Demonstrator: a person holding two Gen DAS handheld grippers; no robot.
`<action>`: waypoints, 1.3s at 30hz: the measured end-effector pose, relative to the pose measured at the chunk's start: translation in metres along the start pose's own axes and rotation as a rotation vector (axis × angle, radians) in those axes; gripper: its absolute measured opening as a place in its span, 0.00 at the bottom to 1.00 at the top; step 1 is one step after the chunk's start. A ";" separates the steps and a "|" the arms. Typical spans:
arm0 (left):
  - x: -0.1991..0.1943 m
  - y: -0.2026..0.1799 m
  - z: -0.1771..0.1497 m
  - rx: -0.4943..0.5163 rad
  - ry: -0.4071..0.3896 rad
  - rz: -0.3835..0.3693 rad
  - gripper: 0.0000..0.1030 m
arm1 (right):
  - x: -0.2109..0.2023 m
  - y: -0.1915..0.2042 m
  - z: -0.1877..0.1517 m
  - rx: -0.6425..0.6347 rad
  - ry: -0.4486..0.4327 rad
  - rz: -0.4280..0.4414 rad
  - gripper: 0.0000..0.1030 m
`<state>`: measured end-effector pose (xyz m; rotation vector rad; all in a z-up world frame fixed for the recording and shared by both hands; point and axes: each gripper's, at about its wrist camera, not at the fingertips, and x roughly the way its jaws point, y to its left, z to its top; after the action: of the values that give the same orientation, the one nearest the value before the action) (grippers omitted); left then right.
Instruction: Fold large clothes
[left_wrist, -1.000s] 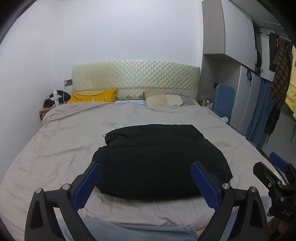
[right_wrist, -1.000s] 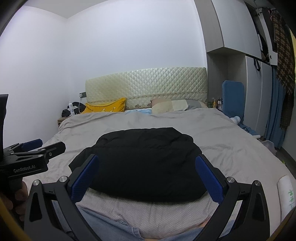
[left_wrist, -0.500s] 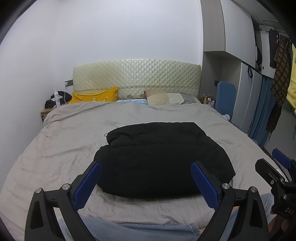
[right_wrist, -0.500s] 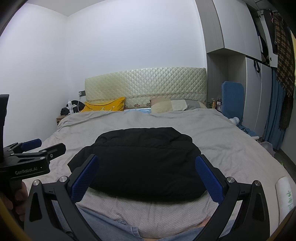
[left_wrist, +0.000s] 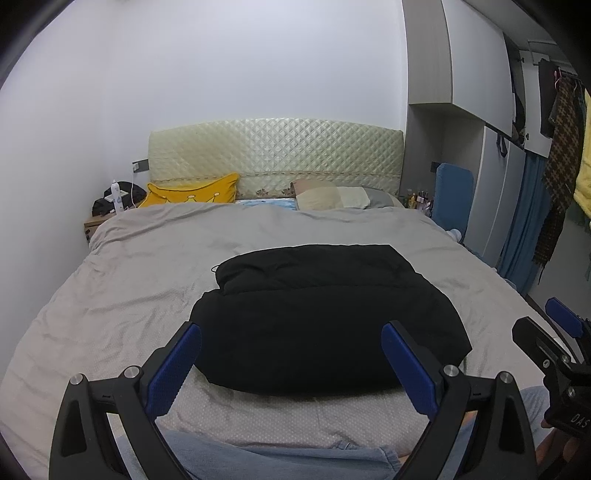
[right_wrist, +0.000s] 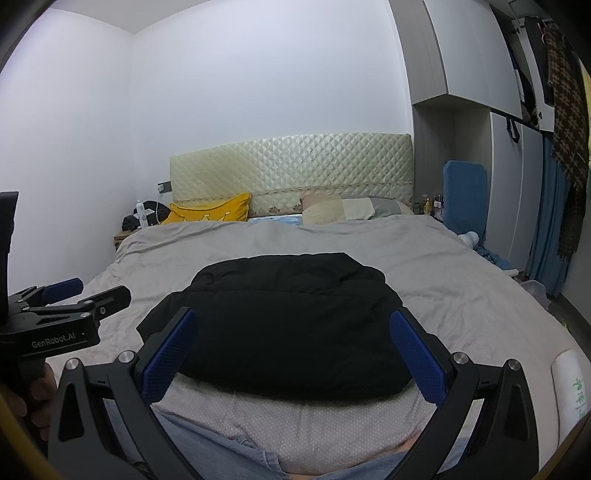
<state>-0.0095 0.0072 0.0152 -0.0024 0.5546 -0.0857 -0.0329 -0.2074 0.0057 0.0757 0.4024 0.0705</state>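
Drifting back slightly from the bed (left_wrist: 110, 295), both views barely shifting. Lying folded mid-bed: black jacket (left_wrist: 325, 314). Hovering above its near edge, spread wide and gripping nothing: left gripper (left_wrist: 291, 354), right gripper (right_wrist: 293, 343).

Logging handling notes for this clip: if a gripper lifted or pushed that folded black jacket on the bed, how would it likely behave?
The black jacket looks puffy with rounded edges, so probably light for its bulk and compressible between fingers. It lies in loose stacked layers, so lifting one edge would likely let it flop and unfold. Pushed, it might bunch or drag the wrinkled grey bedspread rather than slide cleanly.
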 end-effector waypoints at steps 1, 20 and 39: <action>0.000 0.000 0.000 -0.001 -0.001 0.001 0.96 | 0.000 0.000 0.000 -0.001 0.001 0.000 1.00; -0.003 0.001 -0.002 -0.006 -0.006 0.001 0.96 | -0.001 0.003 -0.002 -0.005 -0.001 -0.001 1.00; -0.003 -0.002 -0.002 -0.010 -0.004 0.009 0.96 | -0.002 0.003 -0.002 -0.003 -0.001 -0.008 1.00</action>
<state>-0.0133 0.0056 0.0154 -0.0098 0.5510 -0.0742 -0.0360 -0.2049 0.0049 0.0709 0.4014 0.0629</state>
